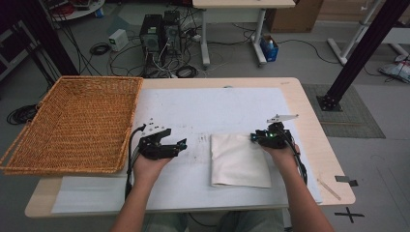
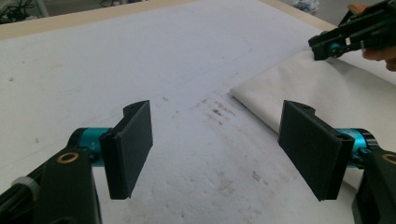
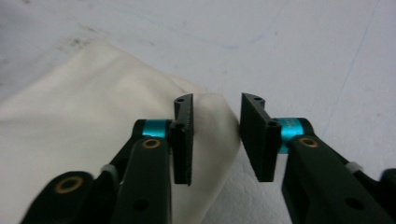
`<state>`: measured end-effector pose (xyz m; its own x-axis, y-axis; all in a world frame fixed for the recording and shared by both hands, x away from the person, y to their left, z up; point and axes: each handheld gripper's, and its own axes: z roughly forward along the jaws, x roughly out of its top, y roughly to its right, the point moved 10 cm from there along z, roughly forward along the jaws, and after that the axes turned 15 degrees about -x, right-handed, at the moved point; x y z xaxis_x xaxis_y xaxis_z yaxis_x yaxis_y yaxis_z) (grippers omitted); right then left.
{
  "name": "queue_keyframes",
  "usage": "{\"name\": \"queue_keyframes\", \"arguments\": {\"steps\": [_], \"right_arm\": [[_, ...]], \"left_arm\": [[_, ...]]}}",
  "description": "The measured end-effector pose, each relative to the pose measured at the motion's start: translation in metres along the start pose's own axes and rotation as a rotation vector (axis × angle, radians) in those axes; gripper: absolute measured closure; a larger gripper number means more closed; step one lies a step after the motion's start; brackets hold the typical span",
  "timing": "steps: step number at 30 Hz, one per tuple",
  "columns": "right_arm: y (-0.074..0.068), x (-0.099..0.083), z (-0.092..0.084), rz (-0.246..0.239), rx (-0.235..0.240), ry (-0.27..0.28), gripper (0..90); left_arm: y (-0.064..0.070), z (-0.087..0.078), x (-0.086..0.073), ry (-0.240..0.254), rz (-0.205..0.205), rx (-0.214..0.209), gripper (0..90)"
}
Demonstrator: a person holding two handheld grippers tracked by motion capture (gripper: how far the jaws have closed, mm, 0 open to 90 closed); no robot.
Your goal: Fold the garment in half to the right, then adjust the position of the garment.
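1. High view: a folded cream cloth [image 1: 239,161] is seen lying flat on the white sheet [image 1: 217,108] that covers the table [image 1: 309,125], roughly at the centre of the sheet and slightly toward 4 o'clock. The wicker basket [image 1: 77,125] is set at 9 o'clock, overhanging the table's left edge, and nothing is seen inside it. The right gripper [image 1: 263,137] is held at the cloth's far right corner, at 1 o'clock from the cloth's middle. The left gripper [image 1: 180,145] is held just beside the cloth at its 9 o'clock side, apart from it.

2. Left gripper view: the jaws of the left gripper [image 2: 215,149] are spread wide with only the stained sheet between them, so it is released and nothing is grasped. The cloth [image 2: 317,88] is seen at 2 o'clock, with the right gripper [image 2: 327,46] at its far corner.

3. Right gripper view: the right gripper [image 3: 215,137] is brought over the cloth's rounded corner [image 3: 212,116]. The corner lies between the narrowed jaws, but a gap is visible at the right pad [image 3: 254,135], so the fabric is judged not yet clamped.

4. Progress, as judged: the cloth appears already folded to a compact rectangle, and a corner grasp is being prepared. Closing on that corner, any further fold or lift, and perhaps placement in the basket are judged to be left.
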<state>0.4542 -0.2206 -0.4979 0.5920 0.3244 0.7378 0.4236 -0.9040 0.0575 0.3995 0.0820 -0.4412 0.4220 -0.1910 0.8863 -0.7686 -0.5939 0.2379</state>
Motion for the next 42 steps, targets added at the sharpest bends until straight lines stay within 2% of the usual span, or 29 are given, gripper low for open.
{"name": "queue_keyframes", "arguments": {"steps": [2,4,6,8,11,12,13,16,17,20,23,26,32,38,42], "right_arm": [[0.004,-0.002,0.003,0.004,-0.009,-0.013,76.9],[0.008,0.000,0.000,0.005,-0.028,-0.003,76.8],[0.011,0.004,-0.009,0.008,-0.030,0.027,72.7],[0.013,0.008,-0.021,0.022,-0.015,0.067,63.4],[0.012,0.012,-0.036,0.033,0.032,0.111,40.5],[0.011,0.013,-0.039,0.037,0.042,0.111,36.9],[0.010,0.014,-0.043,0.017,0.053,0.115,30.8],[0.008,0.016,-0.051,-0.020,0.066,0.135,20.9],[0.007,0.016,-0.053,-0.017,0.071,0.138,19.4],[0.009,0.014,-0.058,-0.030,0.078,0.148,18.2],[0.014,0.011,-0.060,-0.029,0.082,0.135,13.7],[0.014,0.010,-0.060,-0.031,0.094,0.128,13.4],[0.013,0.012,-0.049,-0.042,0.097,0.101,13.3],[0.008,0.015,-0.031,-0.059,0.095,0.071,13.6],[0.005,0.019,-0.022,-0.074,0.097,0.055,15.3]], "left_arm": [[-0.002,-0.007,-0.001,0.005,-0.003,0.012,26.3],[-0.004,-0.012,-0.001,0.009,-0.003,0.023,26.3],[-0.004,-0.017,-0.001,0.022,-0.004,0.027,26.3],[-0.003,-0.021,-0.001,0.031,0.001,0.027,26.1],[0.000,-0.024,0.000,0.053,0.011,0.021,24.0],[0.002,-0.025,0.000,0.057,0.016,0.013,23.4],[0.002,-0.025,0.000,0.059,0.021,0.013,21.9],[0.005,-0.024,0.001,0.064,0.032,0.005,19.0],[0.006,-0.023,0.001,0.062,0.037,0.002,18.6],[0.009,-0.021,0.001,0.052,0.043,-0.016,16.9],[0.014,-0.018,0.002,0.049,0.046,-0.032,16.5],[0.021,-0.014,0.001,0.038,0.046,-0.046,16.5],[0.040,0.001,-0.018,-0.026,0.016,-0.101,16.5],[0.056,0.022,-0.039,-0.074,-0.006,-0.136,16.5],[0.069,0.038,-0.047,-0.121,-0.003,-0.167,16.8]]}}
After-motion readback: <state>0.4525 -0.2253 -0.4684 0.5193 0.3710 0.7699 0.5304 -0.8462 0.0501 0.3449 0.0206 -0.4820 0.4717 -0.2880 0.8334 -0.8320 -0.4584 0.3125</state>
